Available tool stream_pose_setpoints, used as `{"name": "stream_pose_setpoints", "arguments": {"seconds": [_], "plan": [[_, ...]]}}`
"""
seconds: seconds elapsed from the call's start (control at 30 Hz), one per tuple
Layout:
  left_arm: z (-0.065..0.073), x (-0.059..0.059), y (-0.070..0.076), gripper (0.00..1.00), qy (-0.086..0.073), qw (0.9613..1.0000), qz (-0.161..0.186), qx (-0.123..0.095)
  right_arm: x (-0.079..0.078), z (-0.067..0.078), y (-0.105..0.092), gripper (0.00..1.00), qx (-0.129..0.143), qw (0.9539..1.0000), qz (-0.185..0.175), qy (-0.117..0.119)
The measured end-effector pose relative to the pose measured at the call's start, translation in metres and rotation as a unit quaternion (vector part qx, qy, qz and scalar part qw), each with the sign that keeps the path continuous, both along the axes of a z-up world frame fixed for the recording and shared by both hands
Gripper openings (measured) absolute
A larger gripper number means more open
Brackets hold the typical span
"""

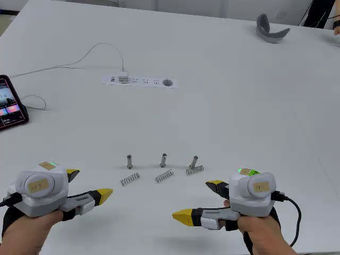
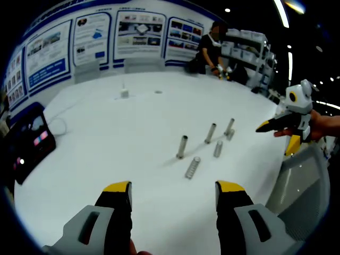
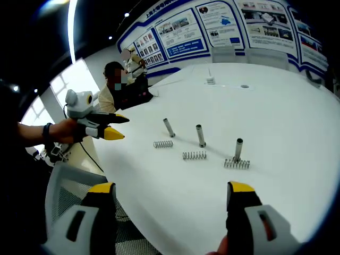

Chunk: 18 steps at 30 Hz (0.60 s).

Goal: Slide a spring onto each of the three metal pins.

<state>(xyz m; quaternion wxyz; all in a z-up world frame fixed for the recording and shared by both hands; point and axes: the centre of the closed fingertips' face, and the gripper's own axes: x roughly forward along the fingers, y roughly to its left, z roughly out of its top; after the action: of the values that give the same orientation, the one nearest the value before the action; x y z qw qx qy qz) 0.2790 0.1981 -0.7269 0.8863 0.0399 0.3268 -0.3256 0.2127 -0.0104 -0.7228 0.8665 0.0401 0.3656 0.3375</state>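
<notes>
Three short metal pins (image 1: pixel 129 161) (image 1: pixel 163 159) (image 1: pixel 194 161) stand upright in a row on the white table (image 1: pixel 223 106). A small spring lies flat just in front of each: left spring (image 1: pixel 129 179), middle spring (image 1: pixel 164 176), right spring (image 1: pixel 195 170). The right spring touches its pin's base. My left gripper (image 1: pixel 90 184) is open, held low to the left of the row and apart from it. My right gripper (image 1: pixel 197 200) is open too, near the front right. In the left gripper view the pins (image 2: pixel 211 133) and springs (image 2: pixel 192 167) lie ahead of the open jaws. The right gripper view has the pins (image 3: pixel 200 135) and springs (image 3: pixel 194 155) ahead.
A white power strip (image 1: pixel 139 81) with a plugged charger and cable lies behind the pins. A lit phone (image 1: pixel 8 102) rests at the left edge. A grey curved band (image 1: pixel 272 29) sits far back right. A person (image 2: pixel 212 50) sits at the table's far side.
</notes>
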Motion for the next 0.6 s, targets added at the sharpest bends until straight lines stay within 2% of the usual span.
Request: {"name": "stream_pose_setpoints", "arguments": {"seconds": [0.17,0.33,0.6], "plan": [[-0.0008,-0.0072,0.0033,0.67,0.003,1.0000,0.000,0.001,0.0011,-0.0013,0.0024,0.87,-0.007,0.9999,0.011,-0.002],[-0.0025,-0.0061,0.0081,0.68,0.004,1.0000,0.004,0.000,0.0001,-0.0031,0.0028,0.88,-0.013,0.9997,0.021,-0.001],[-0.0045,-0.0090,-0.0003,0.68,0.003,0.9999,-0.013,0.008,-0.0027,-0.0047,0.0021,0.88,-0.022,0.9992,0.032,0.002]]}}
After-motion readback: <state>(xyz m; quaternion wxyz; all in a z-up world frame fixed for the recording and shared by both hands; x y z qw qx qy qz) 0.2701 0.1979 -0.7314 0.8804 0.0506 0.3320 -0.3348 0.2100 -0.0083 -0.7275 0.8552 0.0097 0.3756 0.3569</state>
